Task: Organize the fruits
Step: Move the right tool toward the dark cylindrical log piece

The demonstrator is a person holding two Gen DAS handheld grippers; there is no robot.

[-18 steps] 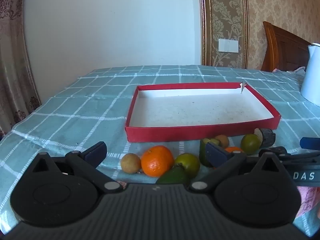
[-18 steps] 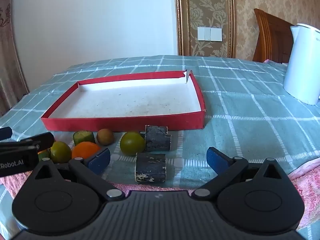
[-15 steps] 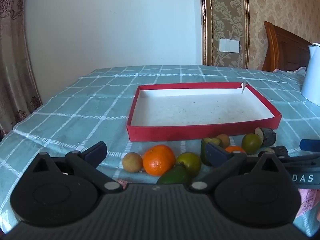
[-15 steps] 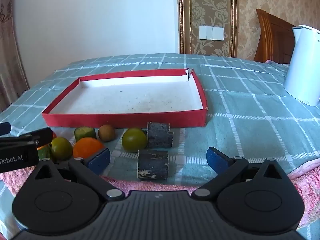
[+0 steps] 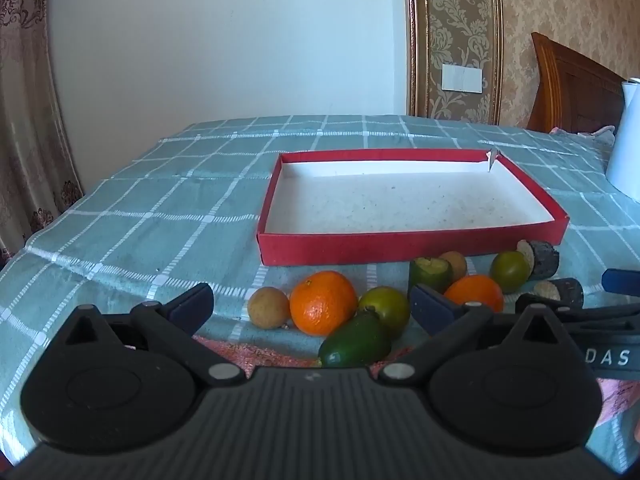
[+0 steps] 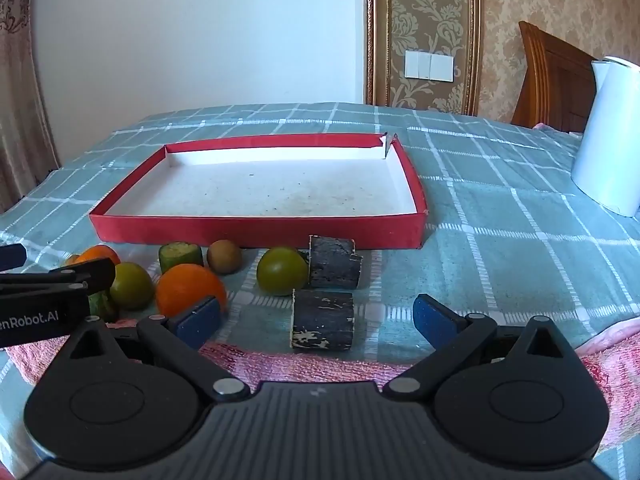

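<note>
An empty red tray [image 5: 408,243] [image 6: 256,231] lies on the checked tablecloth. Fruits lie in a row in front of it. In the left wrist view my open, empty left gripper [image 5: 310,306] frames a brown round fruit [image 5: 268,307], an orange [image 5: 323,302], a green citrus [image 5: 385,309] and an avocado [image 5: 355,345]. In the right wrist view my open, empty right gripper [image 6: 318,318] frames a dark cylinder piece [image 6: 322,319]; a second one [image 6: 333,262], a green citrus [image 6: 282,270] and an orange [image 6: 189,289] lie just beyond.
A white kettle [image 6: 608,140] stands at the right. A wooden chair [image 6: 552,76] is behind it. A pink towel [image 6: 304,364] lies at the near table edge. A cut green piece [image 6: 180,256] and a small brown fruit [image 6: 224,256] sit by the tray wall.
Both grippers have drawn slightly nearer to the fruits and risen a little. Both stay open; no fruit has moved.
</note>
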